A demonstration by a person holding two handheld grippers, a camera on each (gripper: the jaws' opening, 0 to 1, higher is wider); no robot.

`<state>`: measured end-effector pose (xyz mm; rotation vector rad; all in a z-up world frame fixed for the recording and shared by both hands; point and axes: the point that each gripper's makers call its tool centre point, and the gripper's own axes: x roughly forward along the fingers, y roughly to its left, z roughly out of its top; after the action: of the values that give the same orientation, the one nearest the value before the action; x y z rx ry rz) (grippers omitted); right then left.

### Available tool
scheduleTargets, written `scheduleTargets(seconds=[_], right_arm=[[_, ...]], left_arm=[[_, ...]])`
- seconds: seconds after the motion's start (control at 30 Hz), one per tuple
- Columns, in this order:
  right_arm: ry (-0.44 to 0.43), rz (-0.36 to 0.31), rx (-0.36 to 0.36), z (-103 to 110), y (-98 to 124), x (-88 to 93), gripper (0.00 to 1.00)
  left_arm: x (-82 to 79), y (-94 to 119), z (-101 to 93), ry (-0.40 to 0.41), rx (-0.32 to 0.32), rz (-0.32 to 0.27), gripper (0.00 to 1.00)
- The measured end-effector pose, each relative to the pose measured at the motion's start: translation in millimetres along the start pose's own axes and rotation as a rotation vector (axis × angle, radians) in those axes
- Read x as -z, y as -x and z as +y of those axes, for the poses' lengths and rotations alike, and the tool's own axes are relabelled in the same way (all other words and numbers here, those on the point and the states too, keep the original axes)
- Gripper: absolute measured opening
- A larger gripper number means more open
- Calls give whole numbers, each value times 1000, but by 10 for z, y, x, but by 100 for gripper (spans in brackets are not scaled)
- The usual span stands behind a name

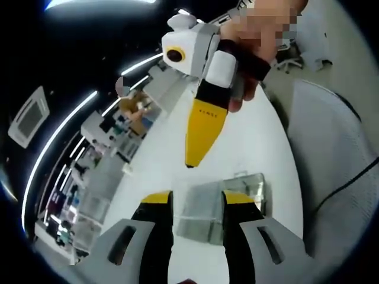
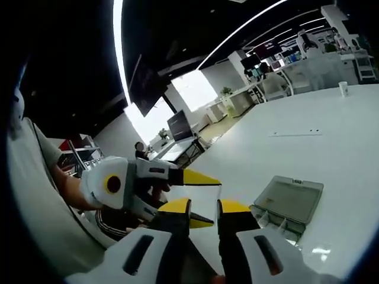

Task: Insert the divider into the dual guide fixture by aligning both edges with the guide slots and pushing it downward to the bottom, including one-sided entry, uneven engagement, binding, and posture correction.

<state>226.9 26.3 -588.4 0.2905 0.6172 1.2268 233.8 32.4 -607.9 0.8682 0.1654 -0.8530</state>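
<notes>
Item: clear fixture (image 1: pixel 222 204) on the white table (image 1: pixel 260 136), lying just ahead of my left gripper (image 1: pixel 198 204), the nearer one. Its jaws are standing spread, holding nothing. My right gripper (image 2: pixel 203 207) is hovering narrowly parted, empty. I'm seeing no divider I can distinguish; the fixture's contents are unclear.

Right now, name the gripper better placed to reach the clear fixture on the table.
Left, probably. The left gripper has the clear fixture showing between its jaws, close ahead. The right gripper has it off to one side, and in the left gripper view it hangs raised above the table.
</notes>
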Motion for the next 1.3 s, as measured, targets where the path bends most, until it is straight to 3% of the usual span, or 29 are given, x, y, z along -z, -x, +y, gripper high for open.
scheduleTargets(seconds=[0.7, 1.3], right_arm=[[-5, 35, 21, -39, -27, 45, 11], [-27, 70, 32, -86, -96, 91, 6]], left_arm=[[-5, 5, -2, -18, -6, 3, 29], [-110, -2, 22, -44, -10, -17, 29]])
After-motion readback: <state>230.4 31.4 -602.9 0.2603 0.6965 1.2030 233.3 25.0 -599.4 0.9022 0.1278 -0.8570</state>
